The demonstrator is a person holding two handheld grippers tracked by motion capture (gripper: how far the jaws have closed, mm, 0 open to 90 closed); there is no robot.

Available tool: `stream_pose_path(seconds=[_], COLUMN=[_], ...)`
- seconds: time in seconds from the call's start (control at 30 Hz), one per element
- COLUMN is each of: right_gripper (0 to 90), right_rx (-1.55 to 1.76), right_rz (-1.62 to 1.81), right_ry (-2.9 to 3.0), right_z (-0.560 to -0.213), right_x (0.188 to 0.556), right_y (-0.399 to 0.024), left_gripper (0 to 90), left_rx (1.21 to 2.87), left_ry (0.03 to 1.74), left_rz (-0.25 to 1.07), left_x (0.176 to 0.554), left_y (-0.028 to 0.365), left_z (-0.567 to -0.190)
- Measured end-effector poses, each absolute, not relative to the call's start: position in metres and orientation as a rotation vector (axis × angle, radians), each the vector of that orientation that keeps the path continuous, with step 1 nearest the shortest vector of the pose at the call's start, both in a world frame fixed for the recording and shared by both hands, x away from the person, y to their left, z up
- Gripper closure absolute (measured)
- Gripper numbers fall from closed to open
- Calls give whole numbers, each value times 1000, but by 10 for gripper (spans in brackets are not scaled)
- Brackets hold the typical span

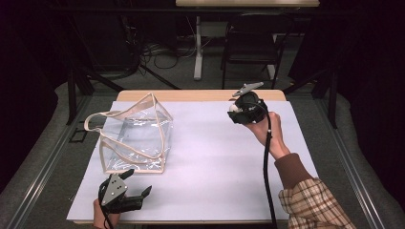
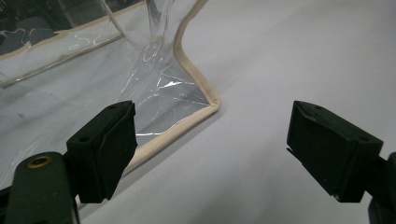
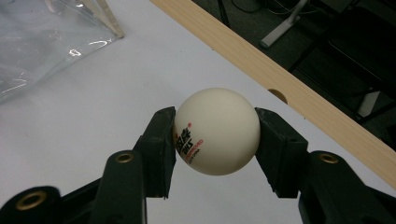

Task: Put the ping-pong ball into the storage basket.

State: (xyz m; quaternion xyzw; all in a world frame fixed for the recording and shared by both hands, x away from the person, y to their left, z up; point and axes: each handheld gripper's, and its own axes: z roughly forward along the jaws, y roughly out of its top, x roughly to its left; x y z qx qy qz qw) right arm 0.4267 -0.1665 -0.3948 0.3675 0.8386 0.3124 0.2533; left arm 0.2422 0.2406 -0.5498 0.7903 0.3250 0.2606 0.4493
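A clear plastic bag [image 1: 138, 136] with beige trim and handles stands open on the white table sheet [image 1: 215, 167] at the left. In the right gripper view a white ping-pong ball [image 3: 217, 130] with red print sits clamped between the two black jaws of my right gripper [image 3: 215, 140]. That right gripper [image 1: 237, 110] hovers over the far right of the sheet with the ball [image 1: 233, 108] just visible. My left gripper [image 1: 139, 183] rests open near the front left edge, just in front of the bag's near corner [image 2: 212, 102], nothing between its jaws [image 2: 210, 154].
The wooden table edge [image 1: 200, 95] runs along the far side, with a small hole in it [image 3: 279, 95]. Beyond stand a chair [image 1: 253, 45], a table leg [image 1: 197, 47] and floor cables. A cable [image 1: 266, 157] trails from the right gripper along the forearm.
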Motion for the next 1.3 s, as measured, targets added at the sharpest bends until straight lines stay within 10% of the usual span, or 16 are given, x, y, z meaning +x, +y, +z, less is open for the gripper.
stream_pose_path(seconds=[1.3], right_gripper=[508], right_rx=[859], right_rz=[871], right_ry=[2323], right_z=[-376], right_x=[421], right_y=[-120], left_gripper=[162], left_rx=[1950], left_ry=[801], left_rz=[647], left_x=[242], left_y=[241], left_z=[-550])
